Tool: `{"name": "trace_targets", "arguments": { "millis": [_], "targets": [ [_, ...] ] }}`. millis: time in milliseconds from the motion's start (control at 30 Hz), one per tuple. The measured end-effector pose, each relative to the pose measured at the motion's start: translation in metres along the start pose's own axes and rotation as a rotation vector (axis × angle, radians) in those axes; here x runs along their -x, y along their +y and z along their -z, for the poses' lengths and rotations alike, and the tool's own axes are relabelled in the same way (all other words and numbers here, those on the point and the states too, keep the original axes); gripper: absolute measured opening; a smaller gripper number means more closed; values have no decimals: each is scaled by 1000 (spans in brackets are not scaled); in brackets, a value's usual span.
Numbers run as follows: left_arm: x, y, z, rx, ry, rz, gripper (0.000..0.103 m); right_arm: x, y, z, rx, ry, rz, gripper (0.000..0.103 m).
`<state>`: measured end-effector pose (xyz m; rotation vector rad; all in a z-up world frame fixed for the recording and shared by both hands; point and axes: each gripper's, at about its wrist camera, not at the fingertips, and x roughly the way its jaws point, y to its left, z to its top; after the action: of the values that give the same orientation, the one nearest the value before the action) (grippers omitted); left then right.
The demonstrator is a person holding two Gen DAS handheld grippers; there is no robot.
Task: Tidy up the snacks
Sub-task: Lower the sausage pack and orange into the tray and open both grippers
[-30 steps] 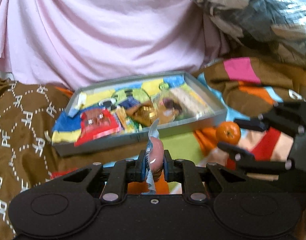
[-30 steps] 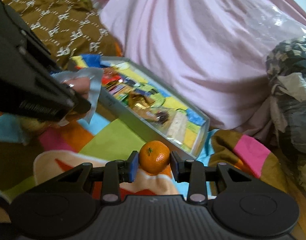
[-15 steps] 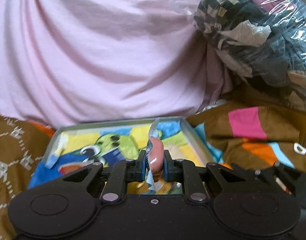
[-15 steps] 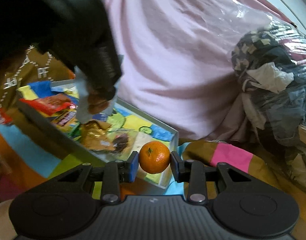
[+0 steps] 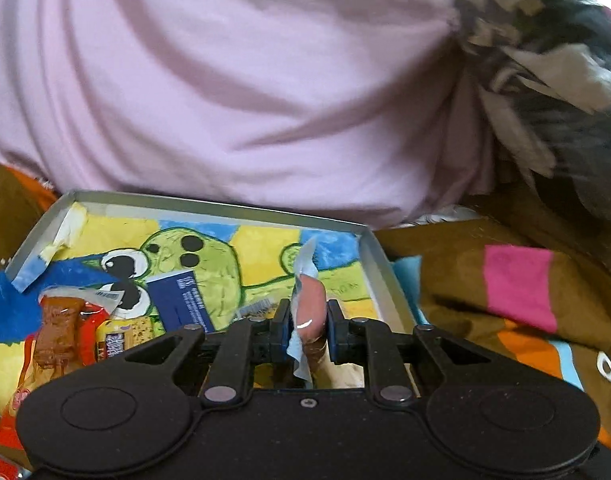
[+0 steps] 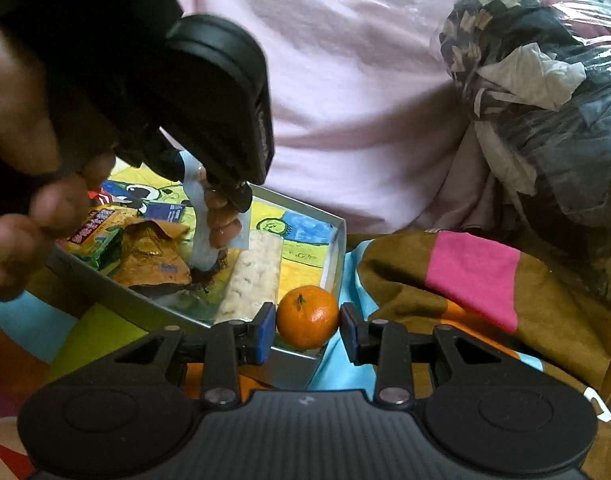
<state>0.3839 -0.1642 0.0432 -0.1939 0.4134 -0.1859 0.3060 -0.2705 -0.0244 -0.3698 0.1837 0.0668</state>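
Two grippers, both loaded, both at the tray. Left gripper (image 5: pixel 308 330): jaws just easing apart w/ a pink sausage in clear wrapper (image 5: pixel 310 307) between the pads; pads look to be touching it yet, so prob. at the point of release. Sausage's long axis runs along the fingers, pointing fwd and down; from the right wrist cam it hangs near-vertical under the gripper (image 6: pixel 224 193), lower wrapper end right over or touching the gold foil pack (image 6: pixel 153 256) and the pale rice-crisp bar (image 6: pixel 253 276) — can't tell which. So it's inside the tray (image 5: pixel 379 268), right-hand end, above the cartoon-print floor.

Right gripper (image 6: pixel 307 326): narrow-ish, clamped on a mandarin (image 6: pixel 307 317), pads on both sides. Mandarin sits over the tray's near right corner (image 6: pixel 337 240), just beside the crisp bar.

Left is the deeper one in; right is at the rim. Judgement: sausage drops straight down, mandarin next, needs a bit fwd to clear the wall. Other snacks (red pack (image 5: pixel 61 336), blue card (image 5: pixel 181 300)) lie to the left, apart from both.
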Motion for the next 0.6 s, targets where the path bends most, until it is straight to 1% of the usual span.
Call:
{"name": "trace_targets", "arguments": {
  "millis": [67,200,267,333,367,433,500,600],
  "targets": [
    [-2,5,-2,21,3,-8,21,0,1,0,-3,0,-2,40],
    [-3,12,-3,52,7,-43,27,-1,0,-1,-15,4,-3,42],
    [-3,14,-3,62,10,-60,29,-1,-1,-1,-21,5,-1,46],
    [-3,17,-2,69,15,-82,33,-1,-2,-2,-26,6,1,52],
    [-3,19,-1,71,15,-92,35,0,-2,-2,-27,6,2,53],
    [-4,22,1,67,20,-127,48,-1,-2,-3,-28,6,2,60],
    [-5,23,5,57,33,-164,54,-1,-2,-3,-28,3,3,66],
    [-6,28,11,54,40,-199,64,0,-2,-4,-28,-1,4,74]
  ]
}}
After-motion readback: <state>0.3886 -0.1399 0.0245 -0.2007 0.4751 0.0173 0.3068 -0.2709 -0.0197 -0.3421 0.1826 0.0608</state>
